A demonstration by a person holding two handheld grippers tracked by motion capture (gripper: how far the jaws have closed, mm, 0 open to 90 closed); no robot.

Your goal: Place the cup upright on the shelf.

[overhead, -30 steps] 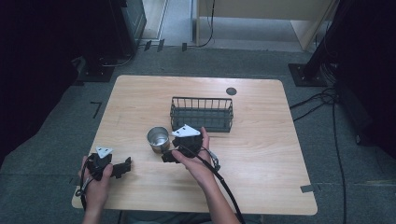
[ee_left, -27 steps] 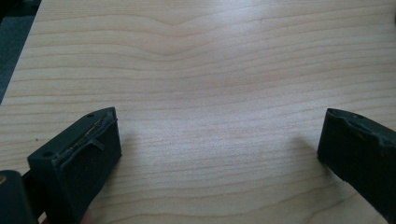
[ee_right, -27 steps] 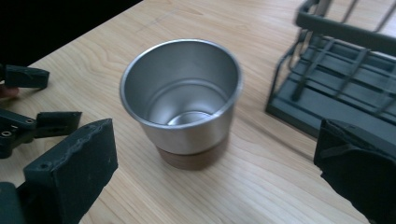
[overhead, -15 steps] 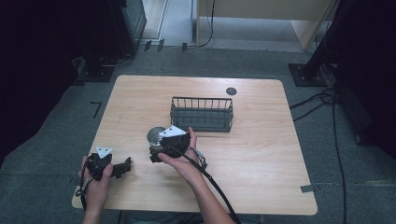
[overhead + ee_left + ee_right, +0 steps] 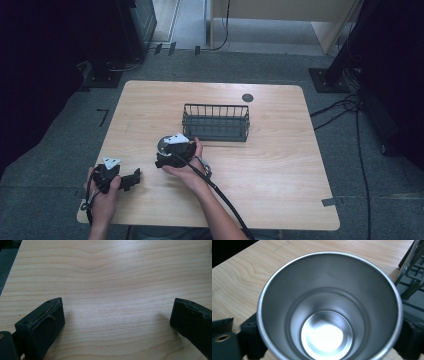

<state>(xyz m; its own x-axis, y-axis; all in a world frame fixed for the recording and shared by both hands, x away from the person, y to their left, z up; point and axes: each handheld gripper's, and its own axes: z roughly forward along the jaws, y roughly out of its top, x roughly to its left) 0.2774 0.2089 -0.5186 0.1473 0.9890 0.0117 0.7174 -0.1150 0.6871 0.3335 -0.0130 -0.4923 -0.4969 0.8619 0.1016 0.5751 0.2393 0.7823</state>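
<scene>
Near the middle of the tabletop [image 5: 280, 165], slightly toward the left edge, the right tool [image 5: 170, 150] sits around a steel cup [image 5: 329, 307]. Right gripper view looks straight down into the empty cup, a black jaw at each side of its wall; jaws look pressed to the cup, probably pinching it, though contact itself is hard to confirm from here. Wire basket [image 5: 216, 122] stands just beyond the cup, toward the far edge, empty.

Left tool [image 5: 120, 177] rests by the near-left corner in the person's left hand [image 5: 102, 195], jaws spread wide over bare wood, holding nothing.

Risks, as a judgement: smooth round metal wall could slip or rotate between flat pads if the squeeze is light; cup could tip on lift. Basket is close, so a swing toward it may clip the rim. Trailing cable across the near edge could snag.

Surface is light wood grain, clean, with a small dark disc [image 5: 247, 98] near the far edge. Room is dim, grey carpet, cables and dark stands around.
</scene>
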